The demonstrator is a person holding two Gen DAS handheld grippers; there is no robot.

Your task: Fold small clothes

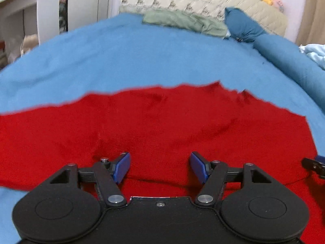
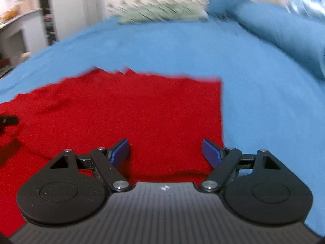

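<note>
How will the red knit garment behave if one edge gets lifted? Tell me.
The red knit garment is probably floppy: it lies flat with soft creases on the blue bedsheet. Lifted by the right gripper alone, it would likely drape and sag. Its fuzzy knit should grip the pads, not slip.

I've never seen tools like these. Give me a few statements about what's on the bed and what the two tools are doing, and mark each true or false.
1. The red garment lies spread on a blue bed cover. True.
2. The left tool is clamped shut on the red garment. False: its blue fingers stand apart, gripping nothing.
3. The right tool is open above the garment's right side. True.
4. A green cloth lies at the far end of the bed. True.
5. The red garment is folded into a small neat square. False: it is still spread wide and wrinkled.
</note>
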